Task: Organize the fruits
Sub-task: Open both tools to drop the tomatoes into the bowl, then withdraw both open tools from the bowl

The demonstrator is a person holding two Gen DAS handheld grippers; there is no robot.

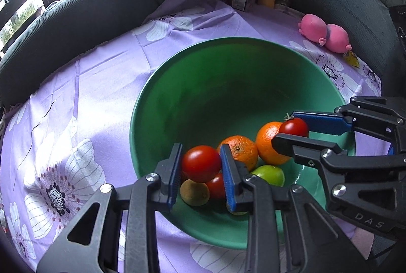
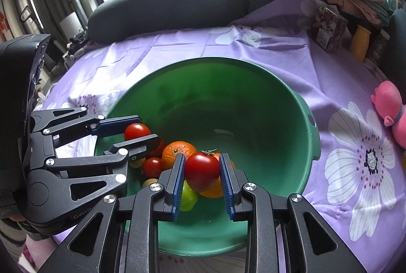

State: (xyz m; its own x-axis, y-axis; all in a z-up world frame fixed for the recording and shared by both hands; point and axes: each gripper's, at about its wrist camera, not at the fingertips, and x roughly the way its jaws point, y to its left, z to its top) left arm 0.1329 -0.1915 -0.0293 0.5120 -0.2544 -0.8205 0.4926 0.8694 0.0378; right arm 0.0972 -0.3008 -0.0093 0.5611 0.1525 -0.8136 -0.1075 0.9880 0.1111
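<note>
1. Both sets of jaws are pinching tomatoes over the green bowl [image 1: 162,85]; left gripper [image 1: 201,166] clamps a red tomato [image 1: 201,163], right gripper [image 2: 201,171] clamps a stemmed tomato [image 2: 202,171].
2. Lettering: "DAS" reads on the right gripper's body in the left view; "Gen" shows partly on the left gripper in the right view.
3. Both point steeply down into the bowl, side by side, above oranges [image 1: 239,150], a lime [image 1: 270,174] and a kiwi [image 1: 195,192]; purple floral cloth [image 1: 88,85] covers the surface.
</note>
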